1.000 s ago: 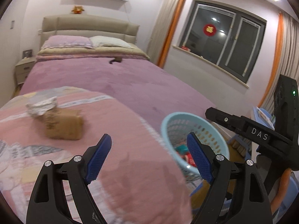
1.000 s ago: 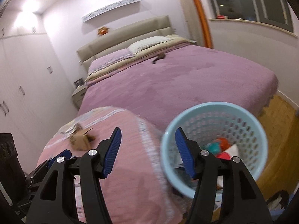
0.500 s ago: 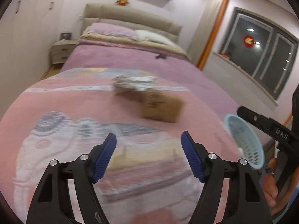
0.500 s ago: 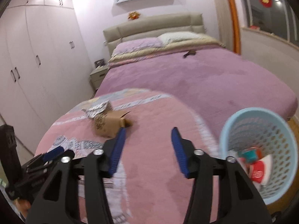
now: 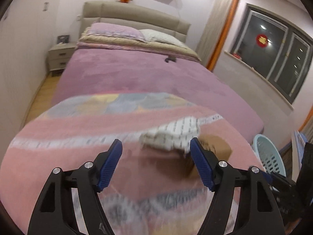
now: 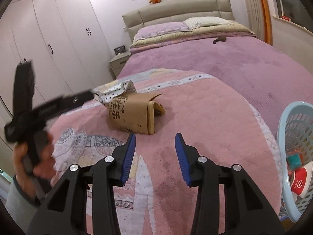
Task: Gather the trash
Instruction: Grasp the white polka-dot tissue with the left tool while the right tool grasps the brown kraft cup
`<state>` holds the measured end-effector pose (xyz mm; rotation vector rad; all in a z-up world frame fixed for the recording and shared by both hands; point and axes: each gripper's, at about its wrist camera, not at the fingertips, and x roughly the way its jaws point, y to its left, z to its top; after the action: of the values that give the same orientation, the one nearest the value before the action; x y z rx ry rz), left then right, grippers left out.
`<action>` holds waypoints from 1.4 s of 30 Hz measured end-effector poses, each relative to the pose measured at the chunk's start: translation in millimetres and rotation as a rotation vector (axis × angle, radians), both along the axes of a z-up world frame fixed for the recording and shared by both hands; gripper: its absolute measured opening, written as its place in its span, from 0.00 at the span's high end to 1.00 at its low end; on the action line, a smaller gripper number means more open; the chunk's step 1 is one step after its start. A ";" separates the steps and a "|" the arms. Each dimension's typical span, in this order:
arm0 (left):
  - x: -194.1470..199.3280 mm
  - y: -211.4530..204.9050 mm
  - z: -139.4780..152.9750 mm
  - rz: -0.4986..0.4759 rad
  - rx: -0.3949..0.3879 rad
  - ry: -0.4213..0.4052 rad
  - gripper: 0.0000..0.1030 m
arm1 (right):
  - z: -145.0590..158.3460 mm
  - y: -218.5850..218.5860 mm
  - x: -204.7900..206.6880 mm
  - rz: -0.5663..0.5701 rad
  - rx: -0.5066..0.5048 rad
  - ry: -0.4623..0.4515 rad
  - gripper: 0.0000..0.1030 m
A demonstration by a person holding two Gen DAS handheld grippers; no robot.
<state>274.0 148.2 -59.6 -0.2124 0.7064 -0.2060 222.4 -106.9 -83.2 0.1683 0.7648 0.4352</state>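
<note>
A brown paper bag (image 6: 135, 113) lies on the pink quilt (image 6: 205, 117), with a crumpled silver-white wrapper (image 6: 115, 90) against its far left side. In the left wrist view the wrapper (image 5: 174, 133) and the bag (image 5: 211, 152) are blurred, just beyond my right fingertip. My left gripper (image 5: 155, 152) is open and empty; it also shows from the side in the right wrist view (image 6: 64, 101), reaching toward the wrapper. My right gripper (image 6: 154, 143) is open and empty, just short of the bag. A light blue basket (image 6: 293, 137) with trash inside stands at the bed's right edge.
The purple bed (image 6: 225, 58) stretches back to pillows and a beige headboard (image 6: 176, 11), with a small dark object (image 6: 219, 39) on it. White wardrobes (image 6: 58, 29) and a nightstand (image 6: 119, 62) stand left. A window (image 5: 273, 54) is on the right wall.
Both grippers swung left, away from the basket and toward the bag and wrapper. The left gripper has come close to the wrapper. Both stayed open.
</note>
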 end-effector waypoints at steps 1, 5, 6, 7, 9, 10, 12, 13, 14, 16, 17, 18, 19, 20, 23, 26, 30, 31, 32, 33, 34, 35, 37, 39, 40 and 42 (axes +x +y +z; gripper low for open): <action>4.3 -8.8 -1.3 -0.008 0.008 -0.001 0.32 | -0.3 0.1 0.4 0.000 0.000 0.003 0.62; 29.4 -18.1 -16.1 -0.087 0.053 0.022 0.31 | -5.0 1.7 5.4 0.008 0.001 0.038 0.62; 32.7 -19.1 -20.6 -0.109 0.058 0.032 0.33 | -6.0 2.6 6.8 0.010 -0.004 0.045 0.62; 34.6 -19.9 -23.8 -0.126 0.053 0.040 0.35 | -6.6 4.3 8.2 0.014 -0.007 0.050 0.62; 37.5 -18.9 -28.8 -0.157 0.030 0.065 0.53 | -7.3 7.0 8.3 0.021 -0.017 0.055 0.62; 37.2 -18.8 -30.5 -0.169 0.026 0.074 0.54 | -7.8 7.8 7.6 0.024 -0.022 0.054 0.62; 35.4 -20.2 -32.5 -0.183 0.037 0.082 0.60 | -7.2 11.3 6.5 0.025 -0.041 0.050 0.62; 34.0 -20.9 -33.1 -0.187 0.042 0.082 0.61 | -7.2 12.9 5.9 0.022 -0.049 0.048 0.62; 32.4 -20.9 -33.3 -0.191 0.043 0.077 0.67 | -7.1 14.1 5.0 0.021 -0.056 0.045 0.62; 30.0 -19.5 -33.4 -0.195 0.037 0.072 0.75 | -6.6 16.0 3.8 0.024 -0.067 0.038 0.62; 29.0 -18.6 -33.4 -0.191 0.032 0.069 0.77 | -6.4 17.9 3.2 0.023 -0.080 0.034 0.62; 27.5 -16.7 -32.6 -0.185 0.023 0.060 0.82 | -5.9 19.8 2.9 0.020 -0.095 0.030 0.62; 26.2 -13.7 -31.0 -0.174 0.011 0.048 0.84 | -5.0 20.9 2.4 0.020 -0.103 0.024 0.62; 24.6 -11.5 -29.6 -0.161 0.003 0.036 0.85 | -3.5 22.1 1.2 0.023 -0.107 0.016 0.62; 21.1 -2.1 -25.2 -0.113 -0.022 0.002 0.85 | 2.8 27.9 4.0 0.045 -0.119 -0.004 0.62; 22.3 7.6 -24.6 -0.072 -0.060 -0.002 0.85 | 14.3 38.6 17.9 0.080 -0.151 -0.017 0.62; 24.8 13.8 -23.5 -0.051 -0.084 -0.004 0.85 | 26.9 48.2 41.6 0.094 -0.164 -0.064 0.55; 25.0 13.8 -22.8 -0.052 -0.082 -0.007 0.85 | 27.0 49.7 52.1 0.104 -0.147 -0.053 0.55; 25.1 13.7 -22.6 -0.053 -0.080 -0.009 0.85 | 26.3 50.6 59.4 0.112 -0.136 -0.042 0.55; 25.0 13.3 -23.0 -0.056 -0.080 -0.010 0.85 | 24.5 52.0 69.5 0.132 -0.116 -0.019 0.54; 25.5 13.9 -23.4 -0.056 -0.082 -0.011 0.85 | 22.2 52.7 77.4 0.156 -0.096 0.007 0.54; 25.4 15.9 -23.7 -0.057 -0.086 -0.010 0.85 | 19.1 53.3 85.8 0.179 -0.075 0.035 0.54; 26.5 19.0 -24.7 -0.054 -0.099 -0.005 0.85 | 14.0 55.7 95.3 0.214 -0.069 0.065 0.53; 27.1 21.2 -25.2 -0.049 -0.111 -0.002 0.85 | 10.8 57.2 96.3 0.251 -0.071 0.084 0.53; 27.3 21.9 -25.6 -0.049 -0.113 0.000 0.85 | 11.5 55.6 94.1 0.262 -0.060 0.086 0.53; 27.7 21.4 -26.1 -0.047 -0.110 0.000 0.85 | 13.8 53.5 86.7 0.281 -0.049 0.090 0.49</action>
<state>301.8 169.6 -85.7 -0.3013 0.7008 -0.2906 309.1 -53.4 -69.5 0.0345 0.8910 0.6780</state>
